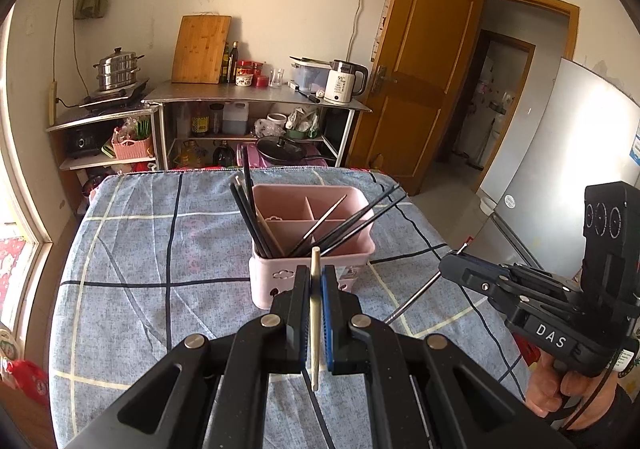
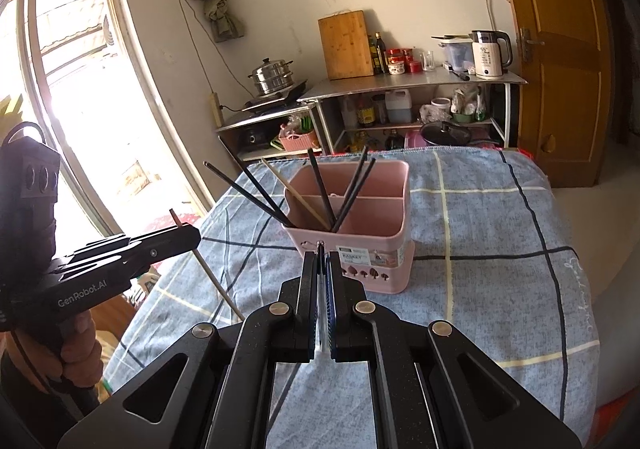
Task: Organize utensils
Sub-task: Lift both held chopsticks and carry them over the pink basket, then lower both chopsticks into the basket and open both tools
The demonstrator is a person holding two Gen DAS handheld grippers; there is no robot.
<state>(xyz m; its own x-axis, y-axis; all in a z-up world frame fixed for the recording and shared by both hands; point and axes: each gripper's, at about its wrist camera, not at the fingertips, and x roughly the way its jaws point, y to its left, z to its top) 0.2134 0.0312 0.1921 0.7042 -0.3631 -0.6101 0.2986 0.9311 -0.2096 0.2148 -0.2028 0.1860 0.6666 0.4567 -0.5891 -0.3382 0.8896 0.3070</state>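
Observation:
A pink divided utensil basket [image 1: 312, 273] stands on the checked blue tablecloth [image 1: 160, 249], with several black chopsticks [image 1: 252, 217] and a pale one leaning in it. My left gripper [image 1: 316, 273] is shut on a pale wooden chopstick [image 1: 315, 313], held upright just in front of the basket. In the right wrist view the basket [image 2: 360, 249] is straight ahead and my right gripper [image 2: 323, 261] is shut on a thin metal chopstick [image 2: 320, 249]. The left gripper [image 2: 192, 237] shows at the left there, with its pale chopstick [image 2: 216, 281] slanting down. The right gripper [image 1: 448, 269] shows at the right of the left wrist view, its metal chopstick [image 1: 416, 297] slanting down.
Behind the table stand metal shelves [image 1: 256, 97] with a cutting board [image 1: 202, 49], a steamer pot [image 1: 118, 69], bottles and a kettle [image 1: 344, 83]. A wooden door [image 1: 420, 69] and a fridge [image 1: 560, 169] are to the right. A bright window [image 2: 80, 89] is at the left.

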